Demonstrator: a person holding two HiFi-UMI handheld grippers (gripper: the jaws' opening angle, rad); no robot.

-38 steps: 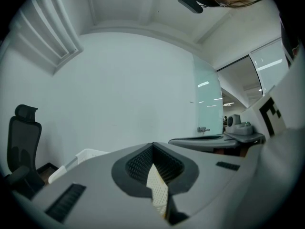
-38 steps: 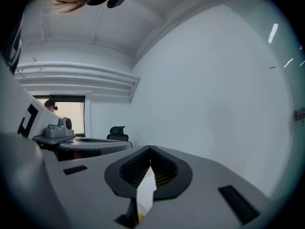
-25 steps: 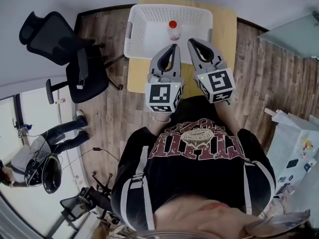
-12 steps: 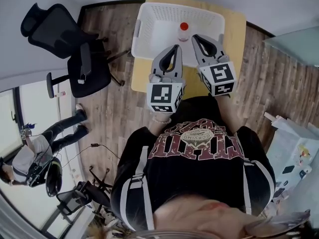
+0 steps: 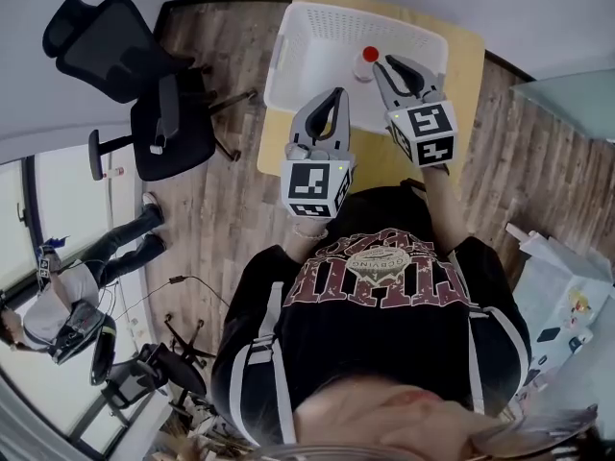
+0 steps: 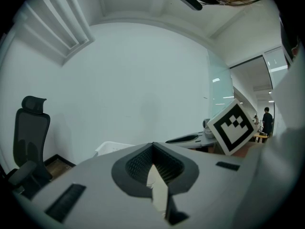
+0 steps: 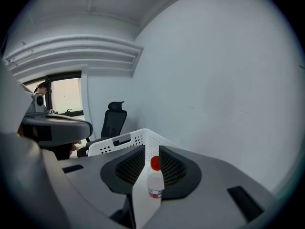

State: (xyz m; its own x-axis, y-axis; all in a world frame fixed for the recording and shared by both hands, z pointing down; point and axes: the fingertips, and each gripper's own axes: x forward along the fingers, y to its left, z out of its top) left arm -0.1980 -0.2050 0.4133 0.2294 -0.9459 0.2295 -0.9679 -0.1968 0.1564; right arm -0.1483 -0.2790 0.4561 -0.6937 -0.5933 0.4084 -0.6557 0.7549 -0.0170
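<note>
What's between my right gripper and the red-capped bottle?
Nothing. In the right gripper view, the bottle stands unblocked straight ahead of the right gripper, its fingers parted, inside the white basket.

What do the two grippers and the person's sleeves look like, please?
Both the left gripper and the right gripper are grey, with curved jaws lined with black ribbed pads. Each carries a white cube with black square markers. The sleeves are black with pale stripes.

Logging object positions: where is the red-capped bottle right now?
Head view: the red-capped bottle stands inside the white basket, toward its right side, just beyond the tips of the right gripper; the right gripper view shows it in line with the parted jaws.
</note>
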